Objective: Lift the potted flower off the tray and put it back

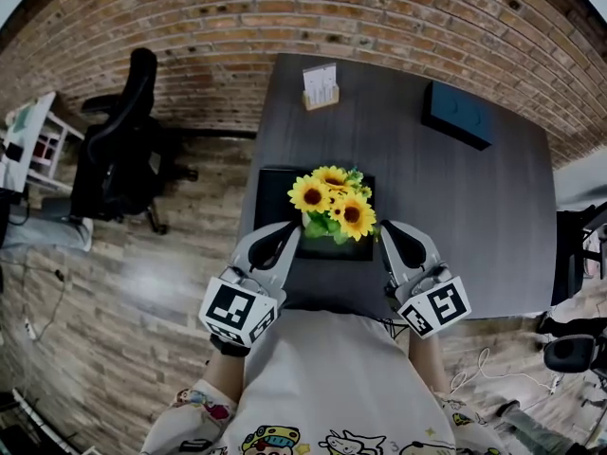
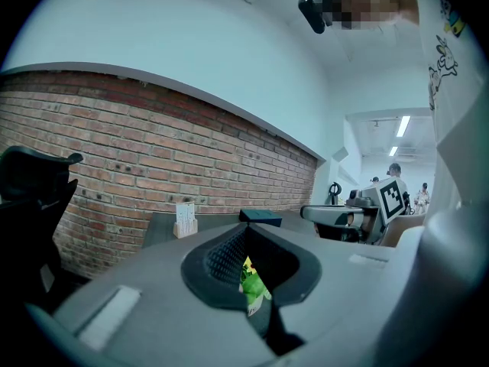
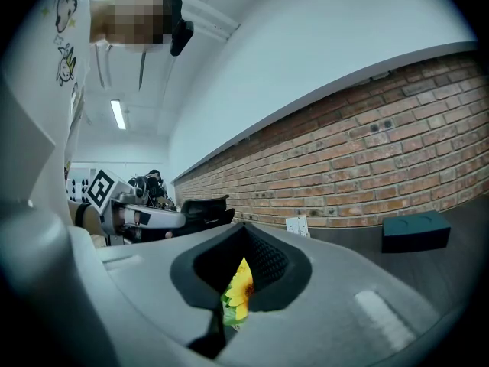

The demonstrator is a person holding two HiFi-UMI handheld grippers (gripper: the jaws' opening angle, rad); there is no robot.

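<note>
A pot of yellow sunflowers (image 1: 332, 205) stands on a black tray (image 1: 270, 186) near the front edge of the dark table (image 1: 455, 207). My left gripper (image 1: 290, 229) sits shut just left of the flowers, and my right gripper (image 1: 385, 227) sits shut just right of them. Neither holds anything. In the left gripper view the closed jaws leave a slit showing green leaves (image 2: 254, 284), with the right gripper (image 2: 336, 215) beyond. A sunflower (image 3: 240, 287) shows through the slit in the right gripper view, and the left gripper (image 3: 164, 219) lies across from it. The pot itself is hidden under the blooms.
A small wooden card holder (image 1: 320, 86) stands at the table's far edge, and a dark blue box (image 1: 457, 112) lies at the far right. A black office chair (image 1: 119, 150) stands on the floor to the left. A brick wall (image 1: 379, 8) runs behind the table.
</note>
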